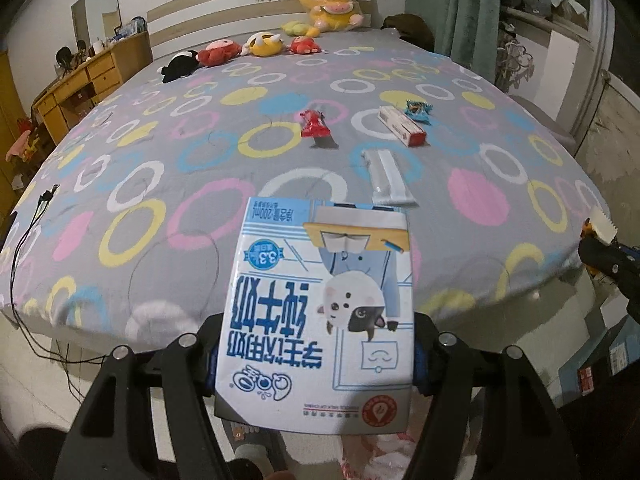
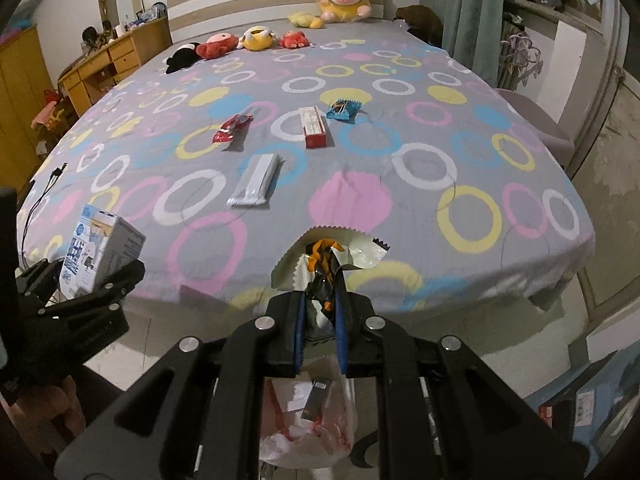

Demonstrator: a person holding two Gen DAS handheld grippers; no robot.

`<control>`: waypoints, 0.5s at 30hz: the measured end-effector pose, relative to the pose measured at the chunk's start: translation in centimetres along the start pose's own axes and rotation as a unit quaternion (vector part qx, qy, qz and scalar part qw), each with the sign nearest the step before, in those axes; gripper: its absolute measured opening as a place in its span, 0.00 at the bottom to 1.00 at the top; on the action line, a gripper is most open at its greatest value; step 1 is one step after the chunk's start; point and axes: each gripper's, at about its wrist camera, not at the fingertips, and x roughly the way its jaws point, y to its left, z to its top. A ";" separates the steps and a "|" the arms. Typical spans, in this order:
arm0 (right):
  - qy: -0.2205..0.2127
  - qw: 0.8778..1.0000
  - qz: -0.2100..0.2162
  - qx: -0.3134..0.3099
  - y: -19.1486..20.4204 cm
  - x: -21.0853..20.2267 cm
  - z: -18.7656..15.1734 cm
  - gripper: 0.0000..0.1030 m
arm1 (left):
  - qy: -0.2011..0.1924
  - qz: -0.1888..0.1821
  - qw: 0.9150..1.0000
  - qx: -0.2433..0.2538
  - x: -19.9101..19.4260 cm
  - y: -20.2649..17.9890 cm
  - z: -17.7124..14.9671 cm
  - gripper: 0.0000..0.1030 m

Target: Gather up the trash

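Observation:
My left gripper [image 1: 316,360] is shut on a blue-and-white milk carton [image 1: 320,300], held just off the near edge of the bed [image 1: 120,184]. In the right wrist view that carton [image 2: 100,248] shows at the left. My right gripper [image 2: 320,312] is shut on a crumpled white wrapper with orange and black [image 2: 332,252]. On the bed lie a red wrapper [image 2: 232,128], a white-and-red box [image 2: 314,126], a blue wrapper [image 2: 342,109] and a pale grey packet [image 2: 256,180]. A plastic bag [image 2: 308,424] with rubbish in it sits on the floor under the right gripper.
Plush toys [image 1: 240,46] line the headboard end of the bed. A wooden desk [image 1: 80,84] stands at the left and curtains [image 1: 464,4] hang at the right. Black cables [image 1: 28,236] trail over the bed's left corner. A blue box [image 1: 600,364] stands on the floor at the right.

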 end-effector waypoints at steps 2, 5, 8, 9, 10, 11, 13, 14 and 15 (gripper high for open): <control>-0.005 1.000 -0.001 -0.002 0.3 -0.4 -1.5 0.12 | -0.001 0.002 1.000 0.003 -0.4 -0.3 -0.8 0.63; -0.004 1.000 0.005 0.005 0.4 -0.6 -3.5 0.12 | 0.000 0.005 1.000 0.008 -0.9 -0.9 -2.2 0.63; -0.002 1.000 0.008 0.007 0.6 -0.7 -5.3 0.12 | 0.003 0.009 1.000 0.017 -1.1 -1.6 -3.5 0.63; -0.002 1.000 0.006 0.006 0.6 -0.7 -5.7 0.12 | 0.006 0.009 1.000 0.021 -1.2 -1.9 -4.1 0.63; -0.002 1.000 0.003 0.004 0.7 -0.7 -6.2 0.12 | 0.008 0.010 1.000 0.023 -1.2 -2.1 -4.5 0.63; -0.002 1.000 0.001 0.002 0.7 -0.7 -6.8 0.12 | 0.009 0.011 1.000 0.027 -1.3 -2.3 -4.9 0.63; 0.000 1.000 0.000 0.004 0.6 -0.6 -7.6 0.12 | 0.013 0.011 0.999 0.034 -1.3 -2.9 -5.8 0.63; 0.002 1.000 0.000 0.005 0.5 -0.5 -8.0 0.12 | 0.014 0.010 0.999 0.035 -1.4 -3.2 -6.1 0.63; 0.004 1.000 0.001 0.008 0.3 -0.4 -8.5 0.12 | 0.016 0.010 0.999 0.038 -1.4 -3.5 -6.5 0.63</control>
